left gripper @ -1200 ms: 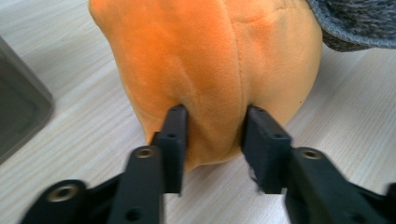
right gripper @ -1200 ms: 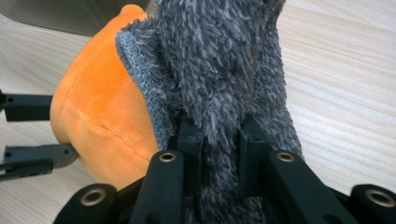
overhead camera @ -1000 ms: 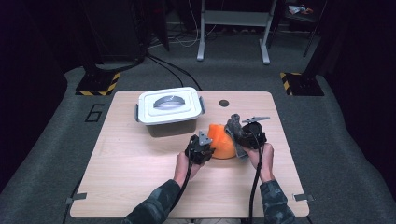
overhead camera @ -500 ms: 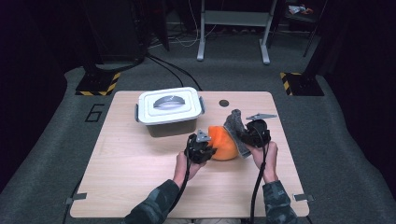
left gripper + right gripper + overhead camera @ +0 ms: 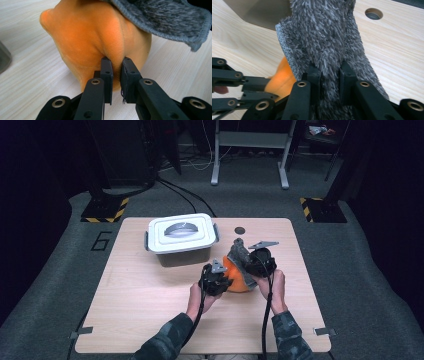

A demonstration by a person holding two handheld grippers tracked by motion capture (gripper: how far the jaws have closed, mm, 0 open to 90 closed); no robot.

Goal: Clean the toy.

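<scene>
An orange plush toy (image 5: pixel 236 276) sits on the wooden table, right of centre. A grey fuzzy cloth (image 5: pixel 239 251) drapes over its far side. My left gripper (image 5: pixel 117 75) is shut on a fold of the orange plush (image 5: pixel 95 37), with the grey cloth (image 5: pixel 170 20) hanging over the top right. My right gripper (image 5: pixel 331 75) is shut on the grey cloth (image 5: pixel 324 32), which stands up between its jaws. The orange plush (image 5: pixel 280 80) peeks out at lower left, beside the left gripper (image 5: pixel 234 87). In the high view both hands hold the grippers, left (image 5: pixel 216 279) and right (image 5: pixel 256 262), against the toy.
A lidded white bin (image 5: pixel 182 239) with a grey handle stands at the back left of the table (image 5: pixel 140 320). A small round hole (image 5: pixel 240 230) is in the tabletop behind the toy. Dark floor with cables and stand legs surrounds the table.
The right gripper has lifted the grey cloth a little up and back over the toy. The left gripper has stayed clamped on the plush.
</scene>
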